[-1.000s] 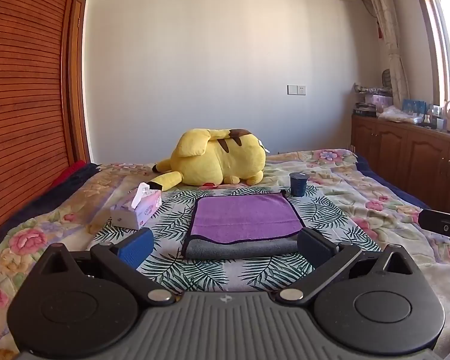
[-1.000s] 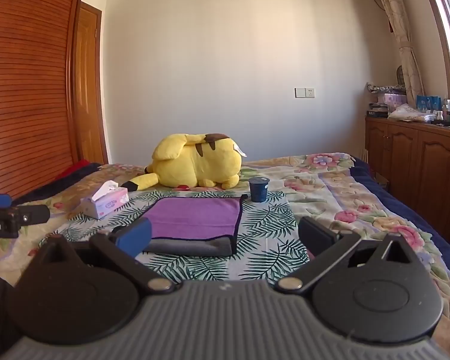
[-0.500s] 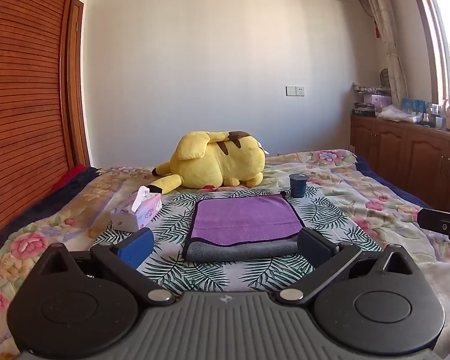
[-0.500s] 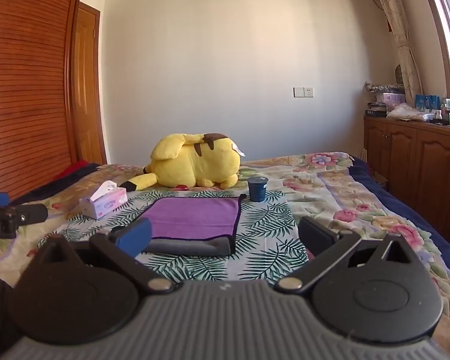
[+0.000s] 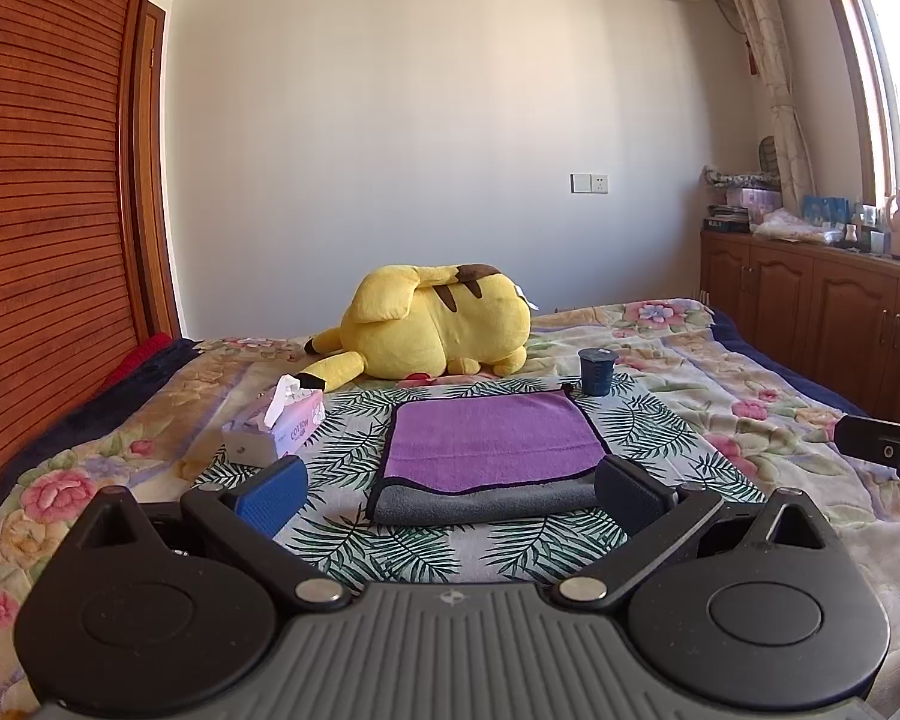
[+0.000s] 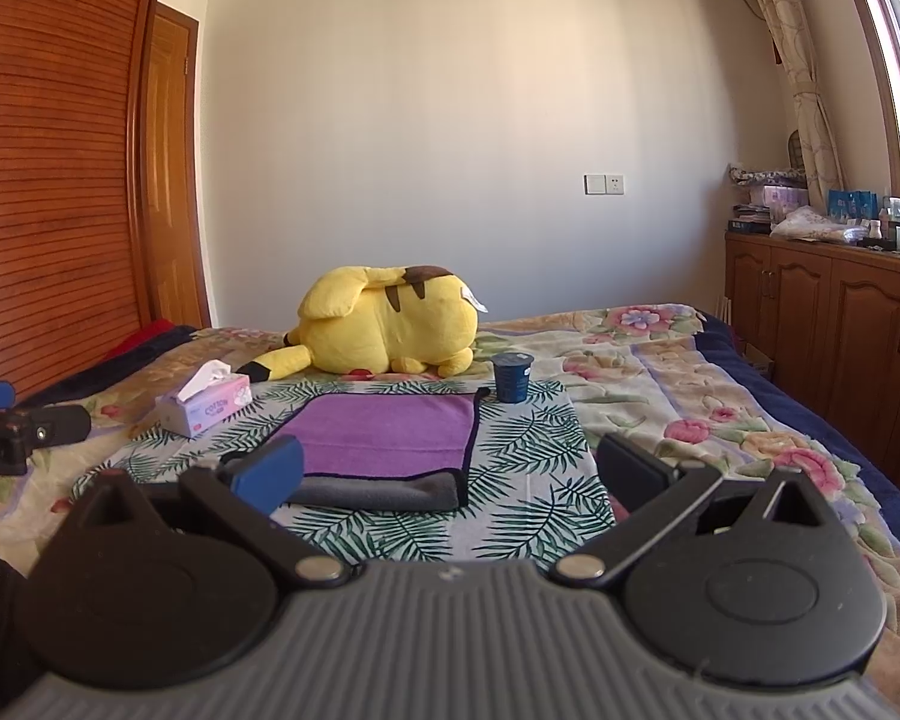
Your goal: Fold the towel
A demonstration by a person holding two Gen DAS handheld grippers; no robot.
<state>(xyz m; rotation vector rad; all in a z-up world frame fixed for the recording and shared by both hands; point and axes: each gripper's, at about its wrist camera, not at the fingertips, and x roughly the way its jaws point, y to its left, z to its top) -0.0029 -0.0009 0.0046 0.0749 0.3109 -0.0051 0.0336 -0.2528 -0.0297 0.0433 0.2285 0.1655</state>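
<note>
A folded towel (image 5: 489, 441), purple on top with a grey underside and a dark edge, lies flat on the palm-leaf cloth on the bed. It also shows in the right wrist view (image 6: 384, 432). My left gripper (image 5: 450, 489) is open and empty, held just short of the towel's near folded edge. My right gripper (image 6: 450, 474) is open and empty, a little to the right of the towel's near edge. The right gripper's body shows at the right edge of the left wrist view (image 5: 888, 450).
A yellow plush toy (image 5: 432, 324) lies behind the towel. A dark blue cup (image 5: 597, 371) stands at the towel's far right corner. A pink tissue box (image 5: 276, 429) sits to the left. Wooden cabinets (image 5: 822, 324) line the right wall, a wooden wardrobe (image 5: 42, 180) the left.
Both views have tilted up slightly, so the towel sits a little lower in frame. The towel has not moved and both grippers stay open.
</note>
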